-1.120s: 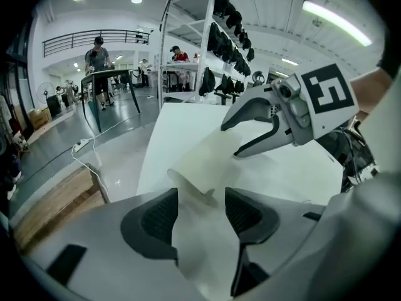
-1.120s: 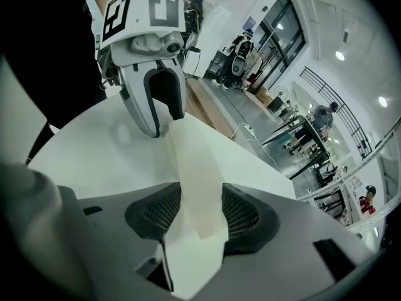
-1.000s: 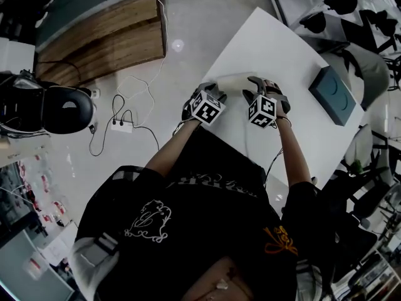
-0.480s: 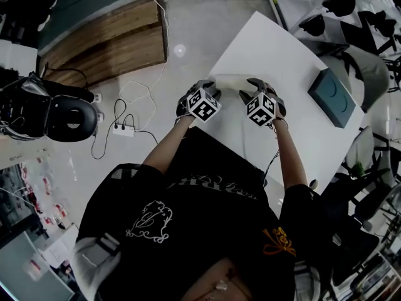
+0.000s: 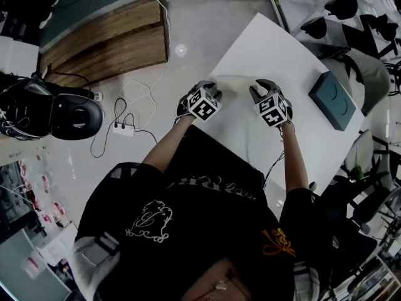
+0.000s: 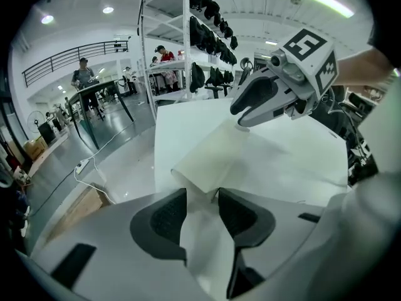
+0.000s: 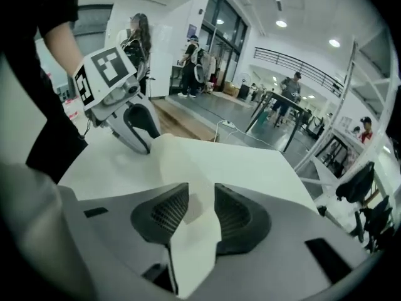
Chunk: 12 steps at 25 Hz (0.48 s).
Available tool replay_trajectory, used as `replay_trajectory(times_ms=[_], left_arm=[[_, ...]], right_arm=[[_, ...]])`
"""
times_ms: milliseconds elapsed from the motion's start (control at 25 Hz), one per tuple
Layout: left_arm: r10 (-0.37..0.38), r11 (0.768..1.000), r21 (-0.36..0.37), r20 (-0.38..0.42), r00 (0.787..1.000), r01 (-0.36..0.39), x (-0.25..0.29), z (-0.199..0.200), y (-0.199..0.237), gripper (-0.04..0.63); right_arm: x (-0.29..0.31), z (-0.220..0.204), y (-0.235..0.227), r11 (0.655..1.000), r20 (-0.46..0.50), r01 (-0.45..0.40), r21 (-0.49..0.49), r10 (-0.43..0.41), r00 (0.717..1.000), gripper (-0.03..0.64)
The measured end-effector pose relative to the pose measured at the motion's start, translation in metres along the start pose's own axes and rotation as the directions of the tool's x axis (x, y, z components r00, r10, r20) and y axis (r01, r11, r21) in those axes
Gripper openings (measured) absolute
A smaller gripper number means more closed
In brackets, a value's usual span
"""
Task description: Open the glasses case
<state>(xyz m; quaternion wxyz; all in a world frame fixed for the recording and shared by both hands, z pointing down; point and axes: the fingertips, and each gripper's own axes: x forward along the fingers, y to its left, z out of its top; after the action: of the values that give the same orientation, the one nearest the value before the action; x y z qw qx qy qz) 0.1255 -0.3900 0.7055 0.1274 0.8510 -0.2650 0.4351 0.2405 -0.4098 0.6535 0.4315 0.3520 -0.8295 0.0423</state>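
On the near-left part of the tabletop [image 5: 276, 42], the left gripper [image 6: 202, 199] and right gripper [image 7: 202, 193] are closing their fingers on opposite flaps of the white glasses case [image 6: 213, 158], which is stretched between them. It looks light, thin and bendy (more card than shell), so I would pinch the flap edges and part them gently.

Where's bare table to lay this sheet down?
Crowded: the left edge, where the left gripper and right gripper are closing their jaws with the sheet between them. Bare: the table beyond them to its far corner, and the near patch beside the glasses case.
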Motion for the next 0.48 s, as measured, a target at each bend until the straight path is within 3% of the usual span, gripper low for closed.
replay_trajectory(times_ms=[160, 320, 400, 480], left_arm=[[-0.013, 1.0, 0.0, -0.006, 1.0, 0.013, 0.002, -0.001, 0.0, 0.167], [-0.024, 1.0, -0.002, -0.007, 1.0, 0.024, 0.002, 0.001, 0.0, 0.167], [-0.025, 1.0, 0.001, -0.006, 1.0, 0.025, 0.001, 0.001, -0.001, 0.167], [-0.028, 1.0, 0.003, -0.005, 1.0, 0.028, 0.002, 0.001, -0.001, 0.167]], right_arm=[[0.007, -0.01, 0.016, 0.977, -0.07, -0.05, -0.207, 0.036, 0.997, 0.224], [0.013, -0.018, 0.02, 0.923, -0.141, -0.065, -0.38, 0.012, 0.99, 0.235], [0.01, -0.015, 0.018, 0.922, -0.135, -0.055, -0.383, 0.003, 0.991, 0.21], [0.005, -0.005, 0.011, 0.953, -0.085, -0.031, -0.3, 0.005, 0.996, 0.139]])
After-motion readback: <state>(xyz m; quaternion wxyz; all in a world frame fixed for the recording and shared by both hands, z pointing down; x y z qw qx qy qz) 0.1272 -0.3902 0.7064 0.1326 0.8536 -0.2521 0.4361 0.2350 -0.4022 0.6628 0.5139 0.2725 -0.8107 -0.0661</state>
